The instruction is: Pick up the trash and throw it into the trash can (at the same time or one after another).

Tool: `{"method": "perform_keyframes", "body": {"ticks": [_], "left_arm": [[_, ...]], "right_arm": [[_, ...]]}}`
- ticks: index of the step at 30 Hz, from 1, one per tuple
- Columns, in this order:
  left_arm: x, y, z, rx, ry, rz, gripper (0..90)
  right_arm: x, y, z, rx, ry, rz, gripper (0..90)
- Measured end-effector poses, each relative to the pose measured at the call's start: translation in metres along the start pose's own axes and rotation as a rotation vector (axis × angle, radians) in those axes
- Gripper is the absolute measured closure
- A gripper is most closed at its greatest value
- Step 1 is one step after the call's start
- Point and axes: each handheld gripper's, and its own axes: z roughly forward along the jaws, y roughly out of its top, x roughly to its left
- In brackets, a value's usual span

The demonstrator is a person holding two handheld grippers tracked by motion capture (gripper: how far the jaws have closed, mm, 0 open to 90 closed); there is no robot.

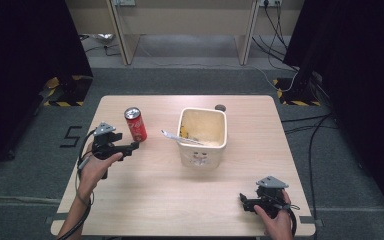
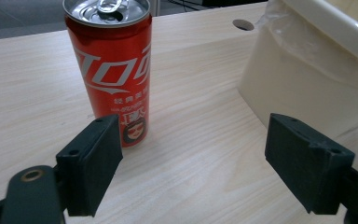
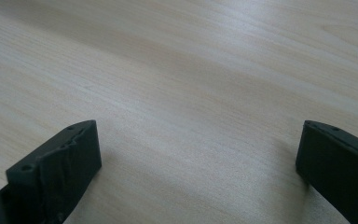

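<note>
The left gripper [image 1: 130,146] holds its jaws apart, aimed right and far at the red can [image 2: 113,70], which stands upright on the wooden surface [image 1: 145,190], its top rim cut off in the left gripper view. Right of it, the cream bin [image 1: 203,137] holds contents too small to identify. Near right, the right gripper [image 1: 243,201] rests with jaws apart over bare wood.

Red can [image 2: 114,74] bears white Coca-Cola script; floor [image 1: 30,150] marked "5"

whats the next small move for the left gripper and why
Probably ease the left gripper forward and toward its own left: the upright red soda can stands off-centre by one jaw, not yet between the open jaws, and the cream plastic bin is close on the other side.
</note>
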Motion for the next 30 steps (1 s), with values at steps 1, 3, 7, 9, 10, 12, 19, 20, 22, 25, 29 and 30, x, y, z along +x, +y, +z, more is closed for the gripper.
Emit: {"method": "perform_keyframes", "body": {"ticks": [1, 3, 7, 9, 10, 12, 19, 20, 22, 25, 29, 30], "left_arm": [[0.001, 0.0, 0.001, -0.003, 0.007, 0.0, 18.5], [0.004, 0.001, 0.003, -0.003, 0.024, -0.001, 18.5], [0.008, 0.003, 0.006, -0.008, 0.037, -0.001, 18.5], [0.009, 0.004, 0.008, -0.006, 0.04, -0.005, 18.5], [0.009, 0.004, 0.008, -0.006, 0.04, -0.005, 18.5], [0.011, 0.005, 0.01, 0.0, 0.042, -0.006, 18.6], [0.016, 0.009, 0.019, 0.002, 0.059, -0.011, 18.5], [0.017, 0.009, 0.019, 0.0, 0.064, -0.012, 18.5], [0.019, 0.011, 0.022, 0.002, 0.067, -0.018, 18.5], [0.02, 0.012, 0.024, 0.006, 0.07, -0.017, 18.5], [0.022, 0.015, 0.029, 0.016, 0.076, -0.019, 18.5], [0.022, 0.015, 0.029, 0.016, 0.076, -0.019, 18.5]], "right_arm": [[0.0, 0.0, 0.0, 0.0, 0.0, 0.0, 0.2], [0.0, 0.0, 0.0, 0.0, 0.0, 0.0, 0.2], [0.0, 0.0, 0.0, 0.0, 0.0, 0.0, 0.2], [0.0, 0.0, 0.0, 0.0, 0.0, 0.0, 0.2], [0.0, 0.0, 0.0, 0.0, 0.0, 0.0, 0.3], [0.0, 0.0, 0.0, 0.0, 0.0, 0.0, 0.2], [0.0, 0.0, 0.0, 0.0, 0.0, 0.0, 0.2], [0.0, 0.0, 0.0, 0.0, 0.0, 0.0, 0.2], [0.0, 0.0, 0.0, 0.0, 0.0, 0.0, 0.2], [0.0, 0.0, 0.0, 0.0, 0.0, 0.0, 0.2], [0.0, 0.0, 0.0, 0.0, 0.0, 0.0, 0.2], [0.0, 0.0, 0.0, 0.0, 0.0, 0.0, 0.2]]}}
